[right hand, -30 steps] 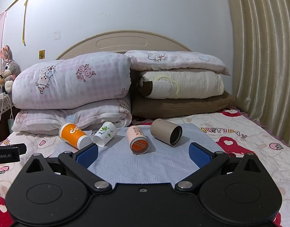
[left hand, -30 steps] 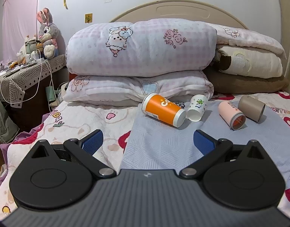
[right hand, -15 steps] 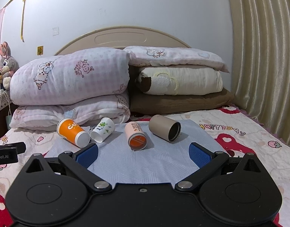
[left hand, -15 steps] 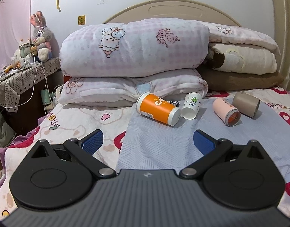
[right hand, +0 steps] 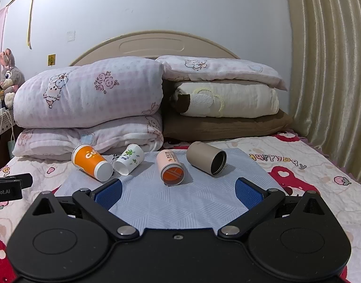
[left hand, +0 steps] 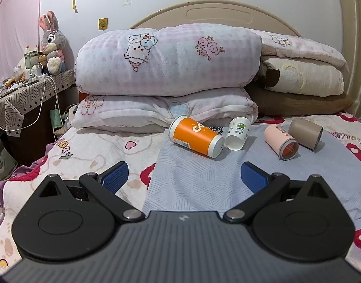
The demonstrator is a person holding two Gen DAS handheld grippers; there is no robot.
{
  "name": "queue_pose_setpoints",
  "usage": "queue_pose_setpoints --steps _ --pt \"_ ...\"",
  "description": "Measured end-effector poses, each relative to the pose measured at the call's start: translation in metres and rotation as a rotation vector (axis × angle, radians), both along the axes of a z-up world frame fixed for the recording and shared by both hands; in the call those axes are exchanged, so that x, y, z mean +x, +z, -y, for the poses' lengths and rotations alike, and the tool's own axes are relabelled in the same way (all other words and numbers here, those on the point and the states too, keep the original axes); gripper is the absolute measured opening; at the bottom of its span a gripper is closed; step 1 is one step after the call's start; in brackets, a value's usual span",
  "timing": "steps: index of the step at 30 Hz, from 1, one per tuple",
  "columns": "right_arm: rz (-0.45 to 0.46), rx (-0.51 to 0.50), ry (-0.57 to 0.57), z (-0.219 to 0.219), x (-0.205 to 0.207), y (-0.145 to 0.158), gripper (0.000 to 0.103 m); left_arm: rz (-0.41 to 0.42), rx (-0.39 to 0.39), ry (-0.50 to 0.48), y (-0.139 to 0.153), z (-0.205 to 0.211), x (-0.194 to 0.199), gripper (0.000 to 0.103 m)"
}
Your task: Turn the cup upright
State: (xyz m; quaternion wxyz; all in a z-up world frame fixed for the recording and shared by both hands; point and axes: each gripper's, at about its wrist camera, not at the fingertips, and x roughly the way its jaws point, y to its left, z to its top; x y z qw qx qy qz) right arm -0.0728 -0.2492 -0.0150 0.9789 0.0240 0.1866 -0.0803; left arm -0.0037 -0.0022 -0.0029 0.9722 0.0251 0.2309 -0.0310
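Several cups lie on their sides on a pale blue mat on the bed. From left: an orange cup, a small white cup with green print, a pink cup and a tan cup. My left gripper is open and empty, short of the orange cup. My right gripper is open and empty, just short of the pink cup. Part of the left gripper's body shows at the right wrist view's left edge.
Folded quilts and pillows are stacked against the headboard behind the cups. A cluttered bedside table with a plush rabbit and cables stands at the left. A curtain hangs at the right.
Both views have shifted and tilted a little, and the cups sit slightly lower in the right wrist view. Both grippers stay open. The cups have not moved.
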Motion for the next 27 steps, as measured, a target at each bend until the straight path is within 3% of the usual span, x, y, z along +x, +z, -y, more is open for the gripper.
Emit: queue_pose_setpoints --steps 27 --pt "-0.022 -0.028 0.020 -0.0072 0.0028 -0.0002 0.103 -0.026 -0.041 -0.004 -0.0085 -0.0078 0.0031 0.103"
